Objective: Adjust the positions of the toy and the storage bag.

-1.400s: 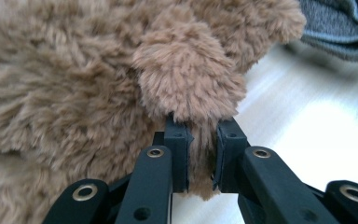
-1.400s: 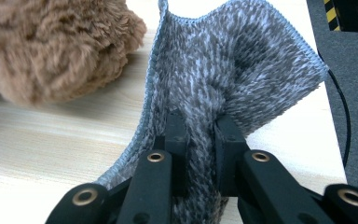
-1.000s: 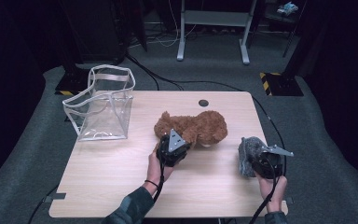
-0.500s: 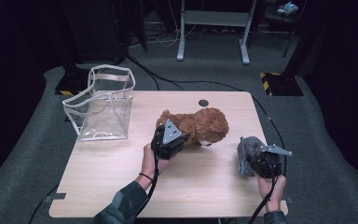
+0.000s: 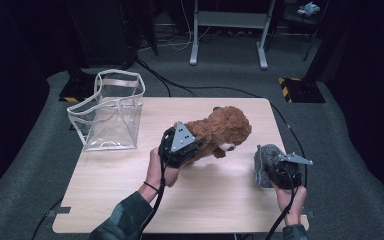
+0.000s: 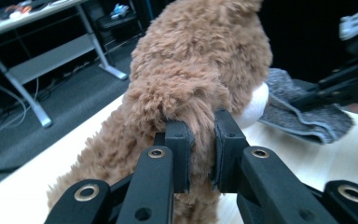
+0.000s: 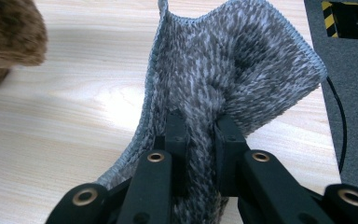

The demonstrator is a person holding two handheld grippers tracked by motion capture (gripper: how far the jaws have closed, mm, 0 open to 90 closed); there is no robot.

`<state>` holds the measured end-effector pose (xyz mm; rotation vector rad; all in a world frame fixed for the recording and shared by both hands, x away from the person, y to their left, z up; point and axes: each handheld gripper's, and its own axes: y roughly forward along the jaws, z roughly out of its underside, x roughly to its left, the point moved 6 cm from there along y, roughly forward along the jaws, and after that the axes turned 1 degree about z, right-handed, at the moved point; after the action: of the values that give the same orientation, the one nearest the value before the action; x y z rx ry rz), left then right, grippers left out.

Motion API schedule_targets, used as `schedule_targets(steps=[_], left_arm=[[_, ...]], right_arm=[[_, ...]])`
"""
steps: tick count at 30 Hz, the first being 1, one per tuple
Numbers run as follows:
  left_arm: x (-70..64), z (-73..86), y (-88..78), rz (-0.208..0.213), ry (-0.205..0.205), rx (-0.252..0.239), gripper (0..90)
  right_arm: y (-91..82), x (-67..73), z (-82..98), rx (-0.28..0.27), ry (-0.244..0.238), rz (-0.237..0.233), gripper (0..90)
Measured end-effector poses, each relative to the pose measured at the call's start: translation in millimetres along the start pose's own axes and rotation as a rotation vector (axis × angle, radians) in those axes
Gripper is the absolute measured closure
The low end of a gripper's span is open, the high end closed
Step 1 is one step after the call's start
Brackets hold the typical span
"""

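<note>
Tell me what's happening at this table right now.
A person works two hand-held grippers at a wooden table. The left gripper has its jaws clamped on the fur of a brown teddy bear, held partly off the tabletop. The right gripper pinches a grey cloth near the table's right edge. A clear plastic bag stands open at the far left, with nothing put into it yet.

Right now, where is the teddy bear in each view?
High view: teddy bear at table centre, clamped by the left gripper.
Left gripper view: bear fills the middle, above the jaws.
Right gripper view: bear at top left corner.
Shared landmark: grey cloth.
</note>
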<state>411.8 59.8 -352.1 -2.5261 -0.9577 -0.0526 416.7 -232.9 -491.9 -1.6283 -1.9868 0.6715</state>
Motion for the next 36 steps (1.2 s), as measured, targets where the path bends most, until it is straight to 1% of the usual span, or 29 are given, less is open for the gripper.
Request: schedule_targets(steps=[1,2,3,6,7,8,9,10,12,13,15,16,17,18,19,21,22,23,24,25,26,27,28,29,31,34,35,36], left_arm=[[-1.3,-2.0,-0.2,0.024,-0.005,0.010,79.6],[-1.8,-3.0,0.9,0.032,-0.002,0.018,79.6],[-2.6,-2.4,3.9,0.038,0.003,0.030,79.5],[-5.6,6.3,22.0,0.087,0.002,0.108,79.1],[-6.4,10.4,29.8,0.090,0.014,0.139,78.8],[-6.8,14.4,37.3,0.093,0.013,0.161,78.5],[-7.0,18.7,44.8,0.107,0.014,0.192,78.4],[-6.5,22.3,51.2,0.105,0.036,0.226,77.9],[-5.5,26.2,61.9,0.112,0.036,0.259,77.1],[-4.1,27.0,66.0,0.098,0.033,0.268,75.7],[-1.4,27.0,71.2,0.073,0.039,0.285,68.6],[-0.3,26.6,72.8,0.065,0.028,0.282,64.2],[2.2,26.1,73.3,0.045,0.024,0.282,57.5],[4.7,25.0,72.4,0.025,0.013,0.272,51.4],[7.6,24.0,70.7,0.019,0.004,0.264,46.1],[13.5,23.3,65.7,-0.008,-0.009,0.253,38.9],[15.5,23.6,63.1,-0.009,-0.021,0.246,36.6],[17.7,24.0,59.6,-0.015,-0.027,0.240,35.0],[18.2,25.0,56.6,-0.030,-0.034,0.228,33.3],[18.7,26.8,53.0,-0.037,-0.036,0.218,32.6],[18.9,29.2,48.9,-0.039,-0.049,0.206,32.0],[18.0,32.9,45.2,-0.046,-0.052,0.193,31.5],[17.3,37.5,41.2,-0.054,-0.045,0.189,31.2],[16.1,42.6,37.6,-0.054,-0.057,0.175,31.1],[14.4,55.7,31.9,-0.059,-0.055,0.182,31.2],[8.7,78.7,26.5,-0.051,-0.067,0.187,31.5],[5.3,86.4,28.5,-0.041,-0.069,0.192,31.5],[1.4,93.7,32.6,-0.025,-0.060,0.208,31.3]], right_arm=[[0.3,-0.1,0.3,0.001,0.001,0.000,79.2],[0.8,-0.6,0.9,0.003,-0.003,0.004,79.2],[1.3,0.2,1.3,0.004,0.004,-0.001,79.2],[3.8,1.7,3.0,0.011,0.005,-0.003,79.1],[4.5,2.2,3.4,0.015,0.005,-0.005,79.1],[4.9,2.8,3.7,0.016,0.009,-0.005,79.1],[5.5,2.8,3.7,0.014,0.005,-0.008,79.2],[5.4,3.0,3.9,0.016,0.004,-0.010,79.1],[5.0,3.1,3.9,0.015,0.002,-0.007,79.1],[5.1,3.0,4.1,0.015,-0.001,-0.009,79.1],[4.8,2.0,5.1,0.018,0.006,-0.008,79.1],[5.0,1.3,5.5,0.016,0.005,-0.011,79.0],[4.9,0.5,6.4,0.018,0.007,-0.012,79.0],[5.0,-0.3,7.2,0.016,0.008,-0.010,79.0],[4.9,-0.9,8.3,0.019,0.013,-0.010,79.0],[5.3,-2.5,10.0,0.018,0.015,-0.009,79.0],[5.4,-3.4,10.6,0.019,0.015,-0.006,78.9],[5.3,-3.5,11.0,0.019,0.018,-0.008,78.9],[5.1,-3.7,11.3,0.019,0.020,-0.008,78.9],[5.1,-3.9,11.2,0.018,0.019,-0.009,78.9],[4.7,-3.8,11.1,0.017,0.022,-0.009,78.9],[4.3,-3.7,10.8,0.016,0.026,-0.009,78.9],[4.3,-3.6,10.6,0.013,0.022,-0.011,78.9],[4.2,-3.4,10.5,0.015,0.021,-0.010,78.9],[4.3,-2.2,10.6,0.017,0.019,-0.011,78.9],[5.1,-1.3,10.8,0.022,0.017,-0.007,78.9],[5.5,-1.5,10.6,0.020,0.013,-0.007,78.9],[5.6,-1.4,10.5,0.021,0.015,-0.009,78.9]])
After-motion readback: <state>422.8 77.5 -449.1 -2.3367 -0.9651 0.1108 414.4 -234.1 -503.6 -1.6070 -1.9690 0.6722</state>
